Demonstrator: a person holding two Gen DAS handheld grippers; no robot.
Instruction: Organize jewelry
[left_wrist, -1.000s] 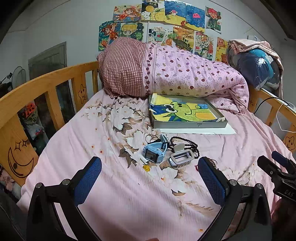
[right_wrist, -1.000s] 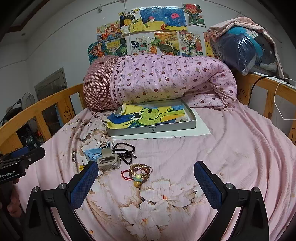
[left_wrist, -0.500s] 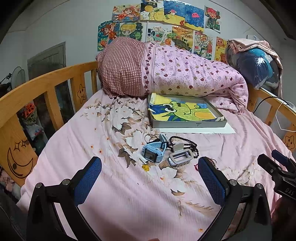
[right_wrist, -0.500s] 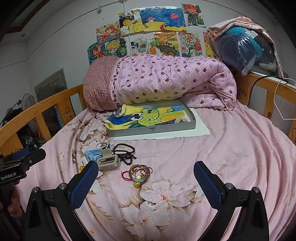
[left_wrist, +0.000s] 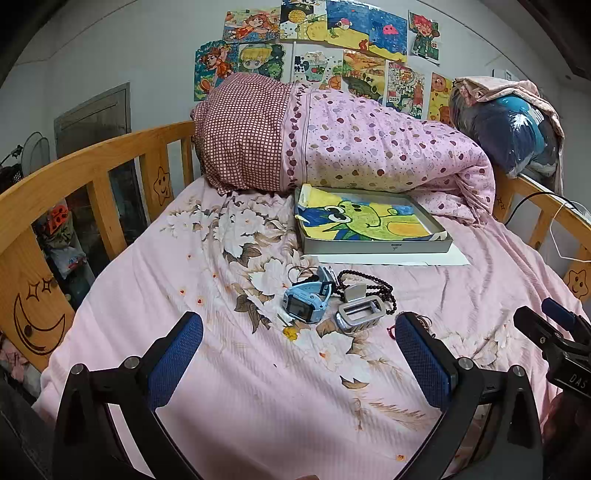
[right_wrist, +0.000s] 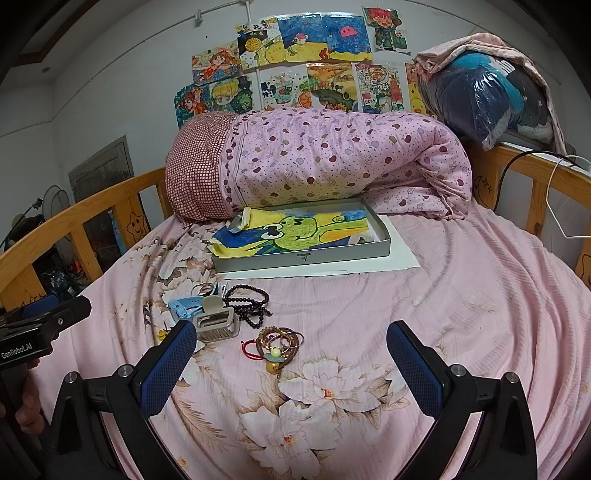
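With both our left gripper (left_wrist: 299, 354) and right gripper (right_wrist: 291, 360) spread wide and empty, the bangles (right_wrist: 277, 341) lie just ahead between the right fingers, so this hand is nearer than the left.

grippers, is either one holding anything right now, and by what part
Nothing is held. The left gripper and right gripper are both open and empty above the bedspread; the jewelry pile, such as the bead bracelet, lies untouched beyond their fingers.

Pink floral bedsheet (right_wrist: 461, 295) (black beads (right_wrist: 248, 305))
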